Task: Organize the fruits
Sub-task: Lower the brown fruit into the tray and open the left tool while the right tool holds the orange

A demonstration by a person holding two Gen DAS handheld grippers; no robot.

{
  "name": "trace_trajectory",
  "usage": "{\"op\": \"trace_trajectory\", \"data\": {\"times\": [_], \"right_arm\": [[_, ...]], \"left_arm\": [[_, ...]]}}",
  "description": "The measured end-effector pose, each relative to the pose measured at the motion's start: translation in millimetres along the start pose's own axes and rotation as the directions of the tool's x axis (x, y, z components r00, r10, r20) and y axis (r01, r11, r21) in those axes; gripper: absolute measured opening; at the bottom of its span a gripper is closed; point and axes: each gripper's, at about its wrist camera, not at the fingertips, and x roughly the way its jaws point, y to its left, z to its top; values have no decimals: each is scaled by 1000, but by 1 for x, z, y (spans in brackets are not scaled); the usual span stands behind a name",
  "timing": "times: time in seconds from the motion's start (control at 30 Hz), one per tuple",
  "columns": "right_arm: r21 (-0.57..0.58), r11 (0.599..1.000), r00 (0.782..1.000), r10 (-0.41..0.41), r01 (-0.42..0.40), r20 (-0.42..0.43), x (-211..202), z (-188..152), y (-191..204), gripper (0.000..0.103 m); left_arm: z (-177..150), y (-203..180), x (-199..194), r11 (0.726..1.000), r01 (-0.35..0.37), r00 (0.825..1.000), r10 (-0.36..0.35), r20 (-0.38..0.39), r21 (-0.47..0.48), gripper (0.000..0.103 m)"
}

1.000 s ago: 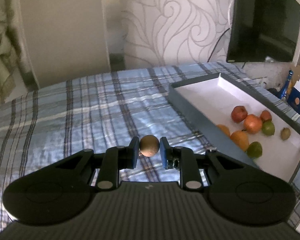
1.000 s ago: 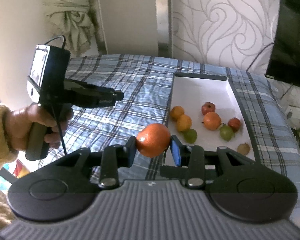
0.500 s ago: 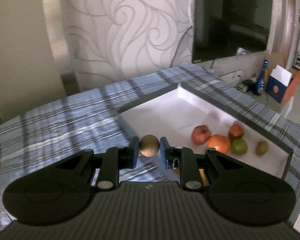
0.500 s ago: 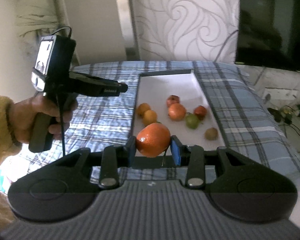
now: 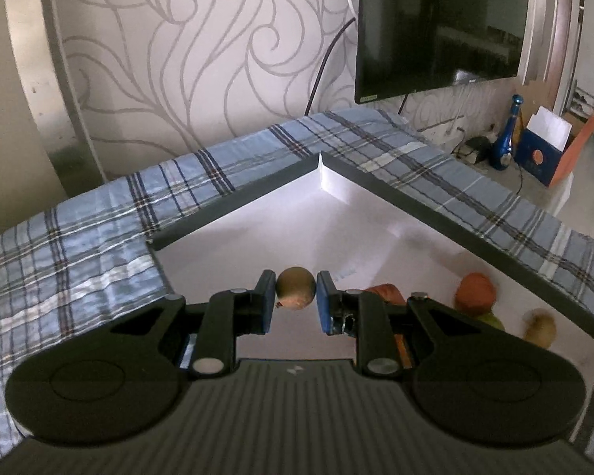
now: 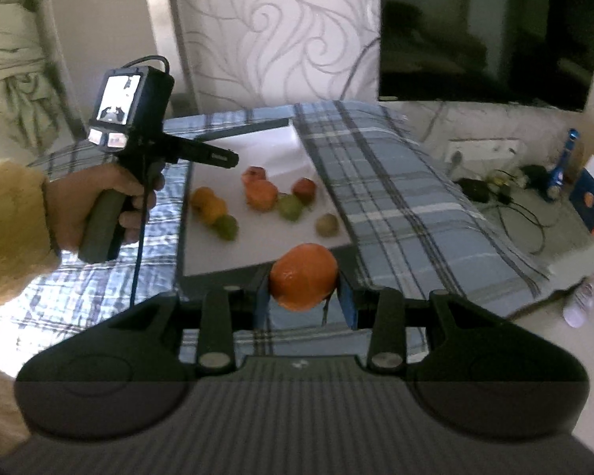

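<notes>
L claw (image 5: 296,300) pinches a small brown round fruit (image 5: 296,288) between its blue pads, held in the air over the white floor of the tray (image 5: 233,198); R claw (image 6: 303,304) is clamped on an orange (image 6: 303,282), hanging just short of the tray's near rim (image 6: 225,270), over the plaid cloth (image 6: 396,206); in the R view the L claw's handle sits in the person's L hand (image 6: 99,202), yellow sleeve at the wrist, its tip reaching over the tray's left side.

Further in, loose fruit lies on the tray floor: two orange ones touching w/ a green one (image 6: 226,227) just beside them at left; a red-orange cluster mid-tray w/ another green one (image 6: 290,206) against it; a small brown fruit (image 6: 328,225) apart near the right wall. The L view catches only a few of these at its lower right, blurred.

Tray = dark walls, white inside, resting on the plaid-covered surface; far corner shows in the L view.

Beyond: swirl-pattern wall, dark TV (image 5: 439,27) w/ cable hanging; blue bottle (image 5: 507,138) and an orange-and-blue box (image 5: 550,150) on the floor at right.
</notes>
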Motion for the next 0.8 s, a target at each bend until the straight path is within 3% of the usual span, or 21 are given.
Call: {"op": "trace_trajectory", "data": {"times": [0.3,0.57,0.67,0.8], "right_arm": [[11,1000,1000,-24,24,-17,3,0,-4,40],[-25,999,999,25,-26,-27,13,8,4,40],[-41,998,998,50,-51,-27,21,13,5,40],[-40,997,997,71,-72,-28,36,23,4,40]], "left_arm": [[-1,-3,16,1000,1,1000,-1,-25,-5,27],[2,-4,7,1000,-15,1000,15,-19,-13,28],[3,-4,0,1000,-29,1000,29,-11,-12,34],[5,0,-13,999,-43,999,43,0,-27,35]]}}
